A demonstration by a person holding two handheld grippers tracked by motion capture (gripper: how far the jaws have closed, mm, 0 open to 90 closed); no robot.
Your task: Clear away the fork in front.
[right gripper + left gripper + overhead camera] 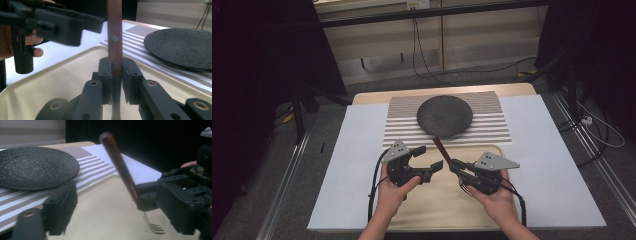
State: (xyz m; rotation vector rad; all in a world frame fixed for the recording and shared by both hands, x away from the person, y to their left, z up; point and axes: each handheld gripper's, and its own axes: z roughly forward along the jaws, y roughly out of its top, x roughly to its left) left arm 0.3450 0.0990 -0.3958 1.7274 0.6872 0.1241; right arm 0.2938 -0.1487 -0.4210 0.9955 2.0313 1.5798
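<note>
The right hand-held gripper point(455, 165) is clamped on the wooden handle of a fork point(120, 167), holding it over the cream tray point(437, 210) with the handle tilted up toward the dark plate point(445, 116) and the tines pointing down near the tray. The left hand-held gripper point(430, 157) hovers just beside it with its jaws apart and nothing between them. The plate sits on a striped mat point(494, 125) on the desk point(557, 175), beyond the tray.

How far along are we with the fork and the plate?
Done: the right gripper is shut on the fork by its wooden handle, tines hanging just above the tray. In hand: the open left gripper is close beside it. Left: the fork hasn't reached the dark plate.
</note>
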